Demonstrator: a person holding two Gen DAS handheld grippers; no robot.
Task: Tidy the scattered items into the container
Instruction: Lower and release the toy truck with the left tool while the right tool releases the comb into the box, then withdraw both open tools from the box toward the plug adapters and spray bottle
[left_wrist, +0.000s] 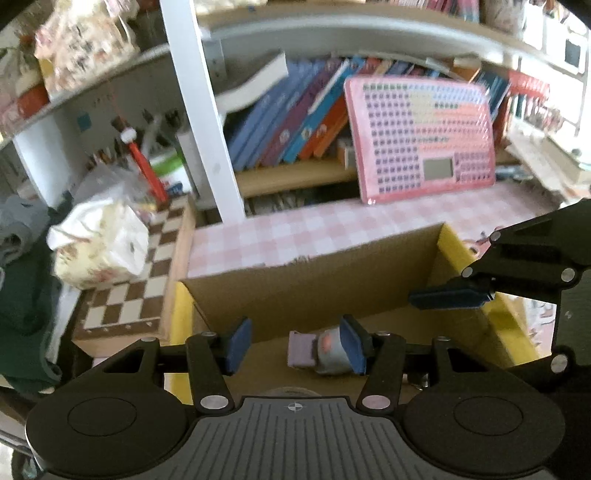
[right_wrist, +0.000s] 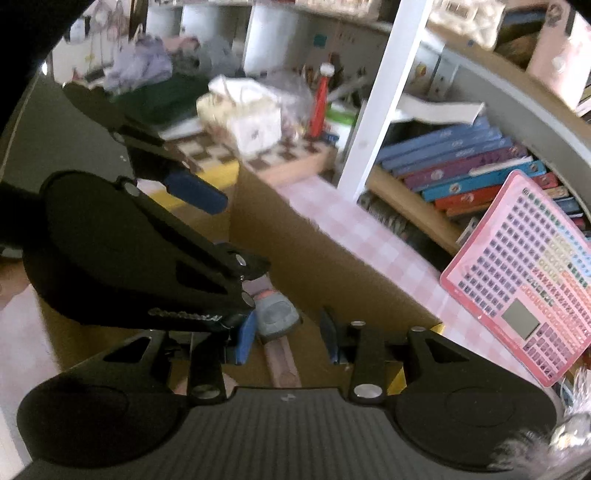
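Tongs on the left (left_wrist: 295, 345) stand wide apart over the open cardboard box (left_wrist: 314, 284), holding nothing, their blue pads (left_wrist: 238, 343) hanging on either side of a small wristwatch (left_wrist: 325, 350) that lies on the box floor. In the left wrist view the watch sits just inside the right pad, perhaps touching it, though the blur makes that hard to tell. The right tongs (right_wrist: 288, 341) are likewise spread open and empty above the same box (right_wrist: 332, 266), with the watch (right_wrist: 275, 317) lying between their pads, nearer the left one, and its pale strap running back toward the camera. Each pair of tongs shows in the other's view, so the two are close together over the box. The watch looks light, with a hard, rounded grey case and a soft, floppy pinkish-purple strap; the case is probably smooth and would slip if pinched at its curved edge, and its face could scratch. If it had to be moved, the better hold would be across the flat sides of the case, or on the strap close to the case, where the pads can bite and the loose end will simply dangle. Since it already rests in the box, this piece seems done. Outside the box lies a pink checked tabletop (left_wrist: 332, 229), with a pink keyboard toy (left_wrist: 424, 136) leaning against books on a shelf (left_wrist: 291, 118), and a chessboard (left_wrist: 140, 280) off to the left.
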